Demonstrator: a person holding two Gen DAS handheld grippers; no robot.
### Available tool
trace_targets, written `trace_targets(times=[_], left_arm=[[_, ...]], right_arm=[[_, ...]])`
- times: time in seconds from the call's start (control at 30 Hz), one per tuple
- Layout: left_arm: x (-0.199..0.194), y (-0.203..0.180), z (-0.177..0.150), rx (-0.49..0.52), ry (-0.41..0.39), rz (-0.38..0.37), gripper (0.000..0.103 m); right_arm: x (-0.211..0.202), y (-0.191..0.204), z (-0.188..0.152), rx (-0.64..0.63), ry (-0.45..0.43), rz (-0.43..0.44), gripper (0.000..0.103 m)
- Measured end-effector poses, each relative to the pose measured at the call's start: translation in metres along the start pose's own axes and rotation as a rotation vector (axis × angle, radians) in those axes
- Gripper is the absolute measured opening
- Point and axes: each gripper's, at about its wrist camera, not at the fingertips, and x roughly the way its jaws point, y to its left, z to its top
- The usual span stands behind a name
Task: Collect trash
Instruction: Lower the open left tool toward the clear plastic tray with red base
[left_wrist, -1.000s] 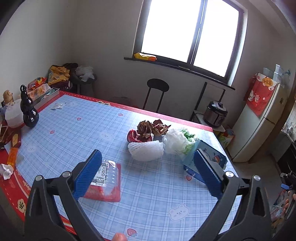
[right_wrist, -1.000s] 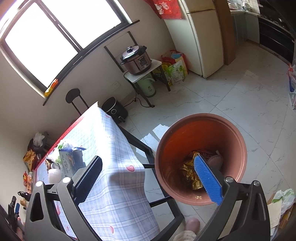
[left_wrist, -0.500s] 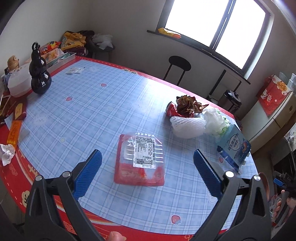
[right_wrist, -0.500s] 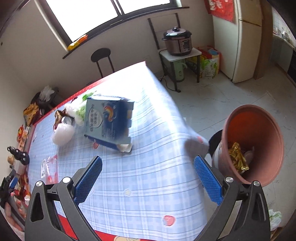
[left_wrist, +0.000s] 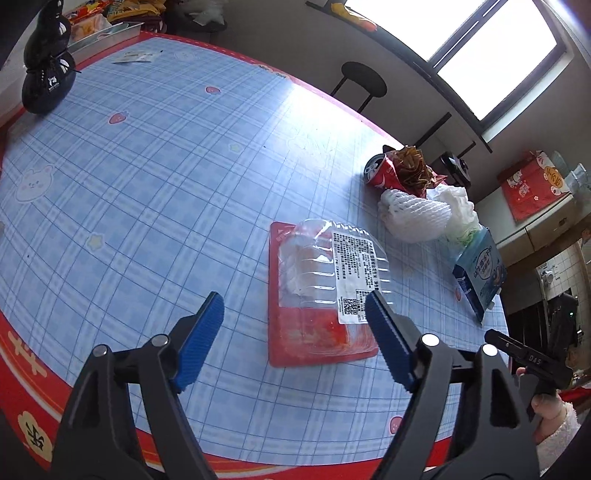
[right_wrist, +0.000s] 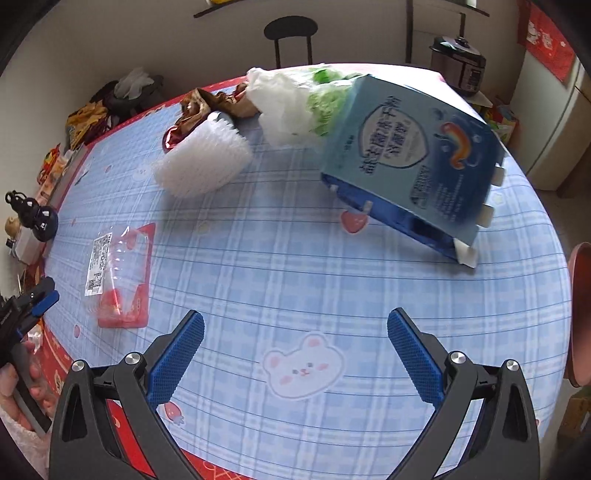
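A red tray under a clear, labelled plastic lid (left_wrist: 325, 295) (right_wrist: 122, 273) lies on the blue checked tablecloth (left_wrist: 166, 166). My left gripper (left_wrist: 295, 332) hovers low over its near end, jaws closing; the pads do not touch it. Further back lie a crushed red can (left_wrist: 380, 171), a brown wrapper (left_wrist: 412, 166), a white foam net (right_wrist: 203, 166), a white bag with greens (right_wrist: 291, 103) and a blue carton (right_wrist: 413, 166). My right gripper (right_wrist: 295, 354) stands open above bare cloth, short of the carton, with nothing between its fingers.
A black gourd-shaped bottle (left_wrist: 48, 66) stands at the far left of the table. The rim of an orange bin (right_wrist: 580, 314) shows past the table's right edge. A black stool (left_wrist: 364, 79) and a rice cooker (right_wrist: 460, 55) stand beyond the table.
My left gripper has come down and forward onto the red tray, and its jaws have narrowed. My right gripper has swung from above the orange bin back over the table, facing the blue carton.
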Motion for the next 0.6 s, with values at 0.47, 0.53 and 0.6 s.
trace_targets(times=[0.47,0.53,0.6], left_arm=[[0.065,-0.052,0.008,0.106,0.123,0.063,0.097],[0.066,-0.052,0.012,0.073,0.121,0.048,0.097],[0.064,-0.053,0.013,0.067,0.111,0.071,0.097]], right_arm=[[-0.002,-0.014,-0.003,0.076,0.002,-0.039,0.097],[-0.006,-0.026,-0.006,0.101,-0.006,-0.044,0.097],[-0.008,-0.038,-0.010,0.126,-0.010,-0.044,0.097]])
